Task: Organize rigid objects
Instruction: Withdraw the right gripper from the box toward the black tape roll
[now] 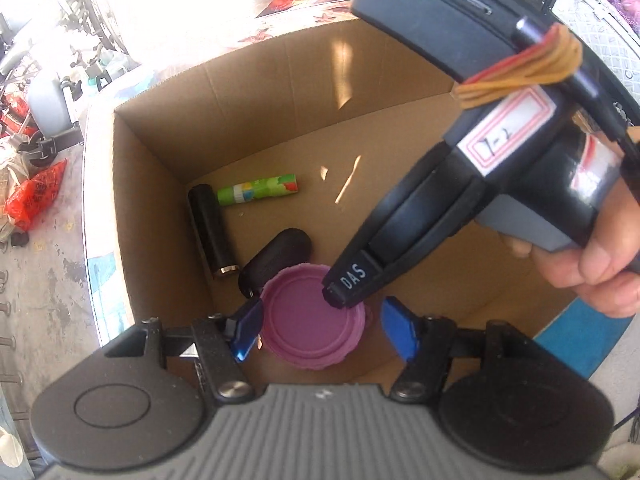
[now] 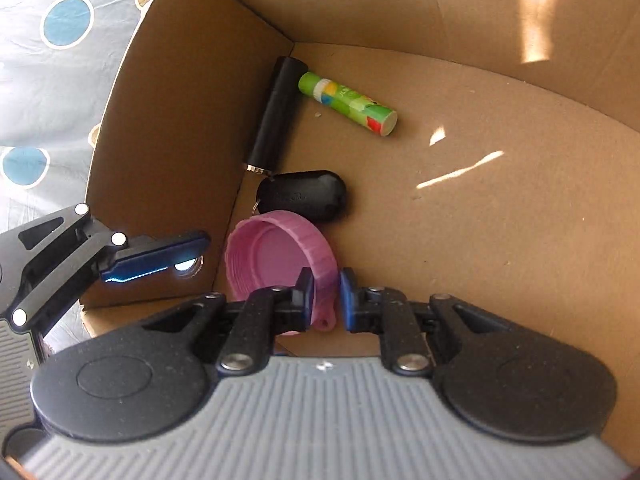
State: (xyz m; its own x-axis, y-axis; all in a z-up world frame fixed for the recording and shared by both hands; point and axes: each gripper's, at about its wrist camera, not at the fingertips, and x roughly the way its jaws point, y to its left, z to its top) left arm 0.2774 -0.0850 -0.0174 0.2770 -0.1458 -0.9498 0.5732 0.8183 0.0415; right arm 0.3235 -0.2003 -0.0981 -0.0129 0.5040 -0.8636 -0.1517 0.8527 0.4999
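Observation:
A cardboard box (image 1: 160, 152) holds a black cylinder (image 1: 212, 232), a green glue stick (image 1: 258, 191) and a black key fob (image 1: 276, 262) along its left side. A purple lid (image 2: 272, 256) hangs low inside the box beside the key fob, tilted, open side towards the right wrist camera. My right gripper (image 2: 326, 296) is shut on the lid's rim. It reaches down into the box from the right, and its tip (image 1: 340, 288) lies over the lid (image 1: 312, 332). My left gripper (image 1: 324, 332) hovers open above the lid, its blue fingers (image 1: 248, 328) wider apart than the lid.
The box (image 2: 180, 120) stands on a cloth with blue dots (image 2: 66, 22). A person's hand (image 1: 592, 264) holds the right gripper. One left finger (image 2: 156, 258) shows by the box's left wall. The box floor to the right is bare. A red bag (image 1: 36, 196) lies on the floor outside.

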